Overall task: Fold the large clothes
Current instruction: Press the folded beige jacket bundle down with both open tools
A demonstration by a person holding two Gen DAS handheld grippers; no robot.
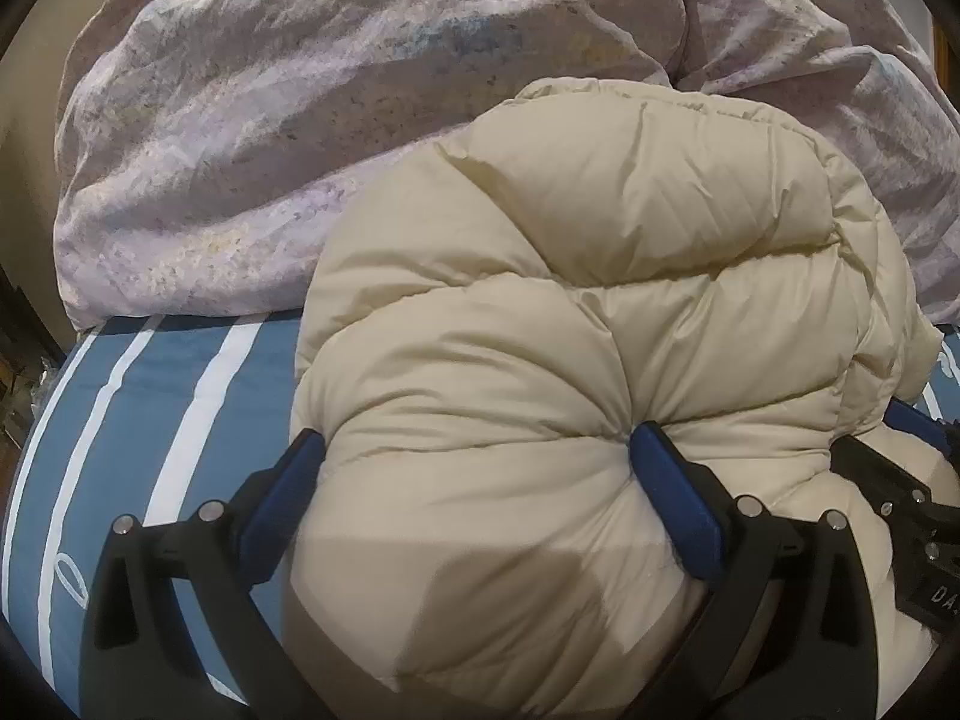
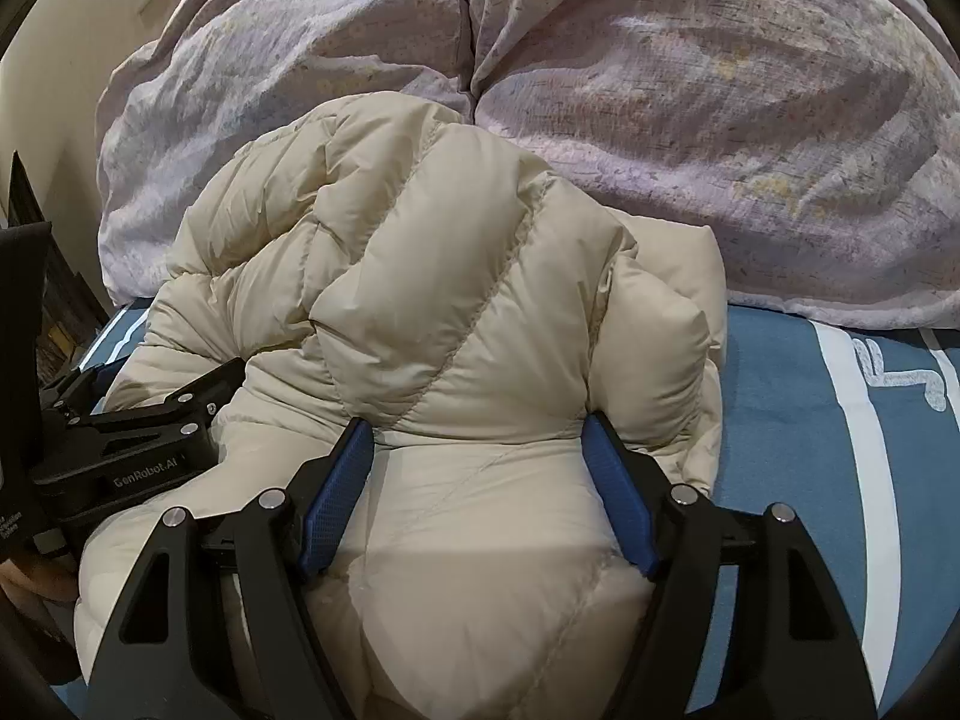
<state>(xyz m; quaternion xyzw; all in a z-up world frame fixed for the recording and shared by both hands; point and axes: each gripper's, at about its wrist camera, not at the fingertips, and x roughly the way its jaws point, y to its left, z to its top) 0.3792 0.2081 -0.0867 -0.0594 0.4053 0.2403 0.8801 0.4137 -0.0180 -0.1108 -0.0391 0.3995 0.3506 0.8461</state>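
Two hand-held grippers [image 1: 474, 444] [image 2: 480, 426], one puffer jacket [image 1: 600, 276]

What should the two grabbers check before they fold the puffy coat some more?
1. Left gripper has puffy coat between its fingers: ok.
2. Right gripper has coat between its fingers: ok.
3. Firm pinch, not just squashing: cannot tell.
4. Coat rests on the blue striped sheet: ok.
5. Room behind: not ok, the lilac duvet sits right against the coat.
6. Grippers apart from each other: ok.

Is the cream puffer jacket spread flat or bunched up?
Bunched up: the puffer jacket sits mounded on the striped bedsheet, bulging between both hand-held grippers' fingers.
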